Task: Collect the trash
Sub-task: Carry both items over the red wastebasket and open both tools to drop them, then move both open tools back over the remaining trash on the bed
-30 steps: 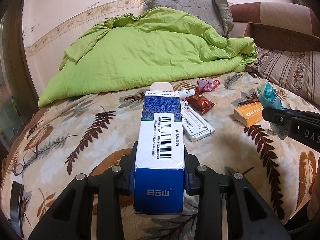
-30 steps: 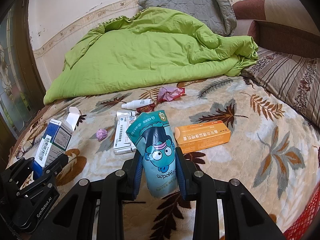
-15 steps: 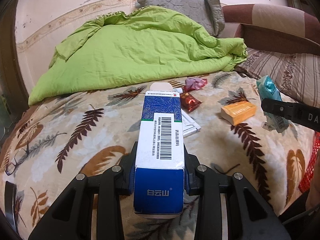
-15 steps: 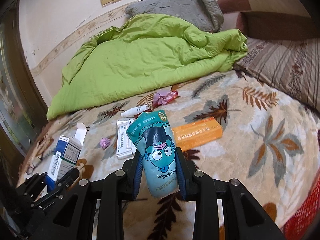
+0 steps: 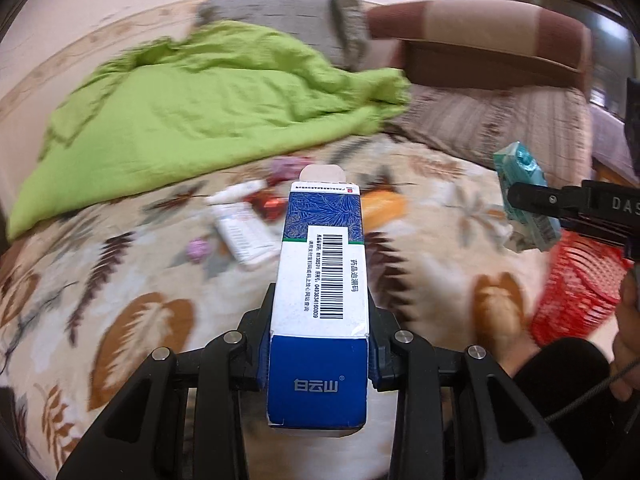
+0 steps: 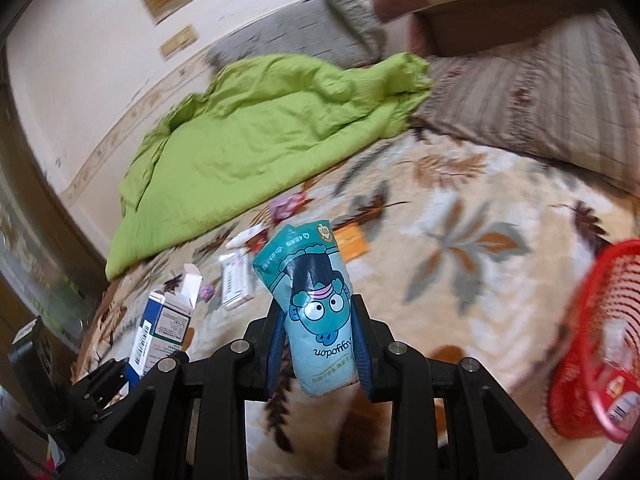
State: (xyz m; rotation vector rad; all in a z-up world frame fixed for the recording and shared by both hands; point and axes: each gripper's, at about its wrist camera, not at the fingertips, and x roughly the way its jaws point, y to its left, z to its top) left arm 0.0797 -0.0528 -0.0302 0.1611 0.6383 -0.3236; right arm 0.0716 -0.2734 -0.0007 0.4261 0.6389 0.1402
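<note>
My left gripper point(image 5: 318, 322) is shut on a blue and white medicine box point(image 5: 320, 280) with a barcode and an open top flap. My right gripper point(image 6: 318, 322) is shut on a teal tissue pack point(image 6: 316, 304) printed with a cartoon face. In the left wrist view that pack point(image 5: 524, 200) hangs at the far right, over a red mesh basket point(image 5: 576, 292). The red basket point(image 6: 596, 340) also shows low on the right in the right wrist view, with some packaging inside. On the bed lie a white box point(image 5: 244, 232), an orange box point(image 5: 386, 206), a red wrapper point(image 5: 268, 204), a pink wrapper point(image 6: 286, 206) and a small purple paper ball point(image 5: 198, 249).
The leaf-patterned bedspread point(image 5: 132, 288) covers the bed. A green quilt point(image 5: 192, 108) is heaped at the back, with a grey pillow point(image 5: 288, 20) and a striped pillow point(image 6: 532, 92) behind it. A person's dark sleeve point(image 5: 560, 368) shows at the lower right.
Both grippers have swung to the right with their loads still held. The red basket has come into view beside the bed, and the frames are now blurred by motion.
</note>
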